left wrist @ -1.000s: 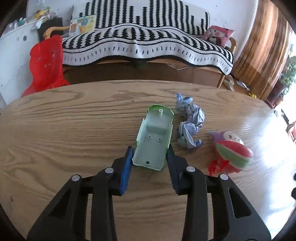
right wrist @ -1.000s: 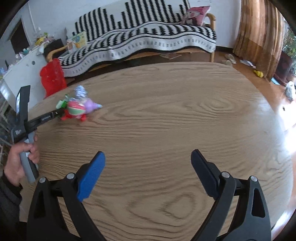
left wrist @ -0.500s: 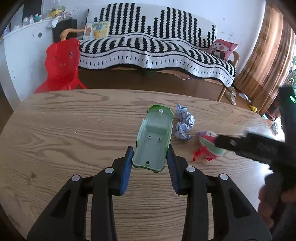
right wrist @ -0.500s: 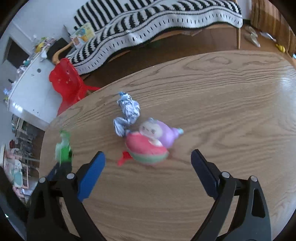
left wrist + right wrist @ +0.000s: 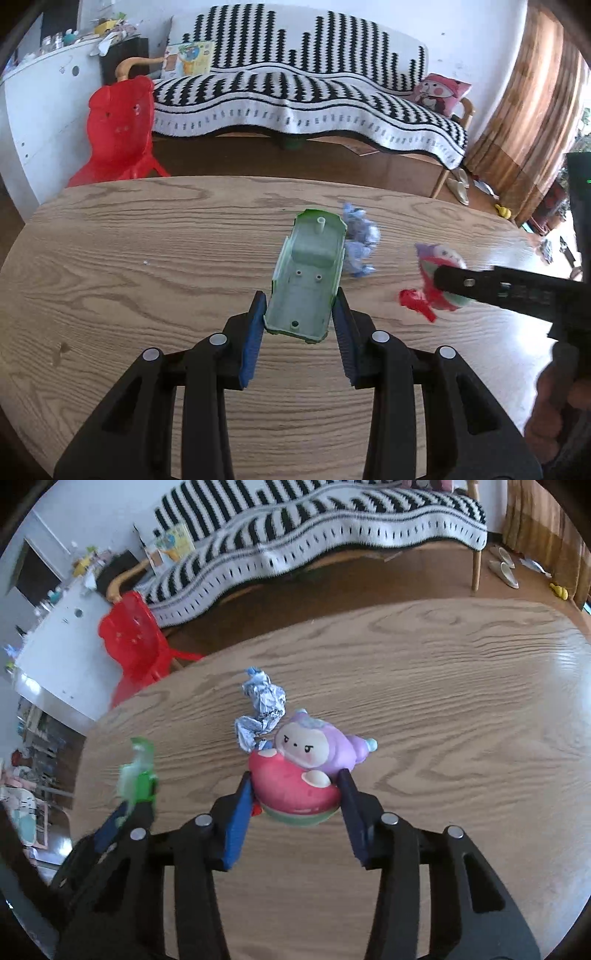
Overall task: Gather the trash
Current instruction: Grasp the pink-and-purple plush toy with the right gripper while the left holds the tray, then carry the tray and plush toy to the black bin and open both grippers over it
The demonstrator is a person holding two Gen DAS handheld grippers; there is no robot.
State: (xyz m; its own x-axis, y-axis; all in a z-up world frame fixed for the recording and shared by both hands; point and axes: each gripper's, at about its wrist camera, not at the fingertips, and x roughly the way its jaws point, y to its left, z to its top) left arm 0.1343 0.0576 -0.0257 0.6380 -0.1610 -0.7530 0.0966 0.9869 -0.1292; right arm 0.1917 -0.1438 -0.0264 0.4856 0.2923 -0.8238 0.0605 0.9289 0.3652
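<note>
1. My left tongs (image 5: 298,317) are clenched on a pale green plastic shell (image 5: 308,273), a hollow, broken-looking piece of a toy. Both blue pads press its sides near its close end, and it sticks out ahead of the tongs above the wooden surface (image 5: 147,258).
2. From the right wrist camera I see that same green piece (image 5: 138,771) blurred at the left, at the tip of the left tongs.
3. My right tongs (image 5: 295,794) are closing around a soft toy (image 5: 306,768), a pink and green round body with a lilac, pale-faced figure on top. The toy sits between the two blue pads, and both pads look to be touching its sides; I cannot tell how hard they press.
4. The toy rests on the surface (image 5: 443,720), roughly in the middle of it.
5. A crumpled ball of paper (image 5: 262,709), white with blue marks, lies on the surface just behind the toy, touching or nearly touching it. No tongs hold it.
6. In the left wrist view the paper (image 5: 360,243) shows just right of the green shell, and the toy (image 5: 439,280) is further right, partly hidden by a black finger of the right tongs.
7. Beyond the surface I see a sofa (image 5: 295,96) under a black and white cover, and a red plastic chair (image 5: 118,125) on the floor.
</note>
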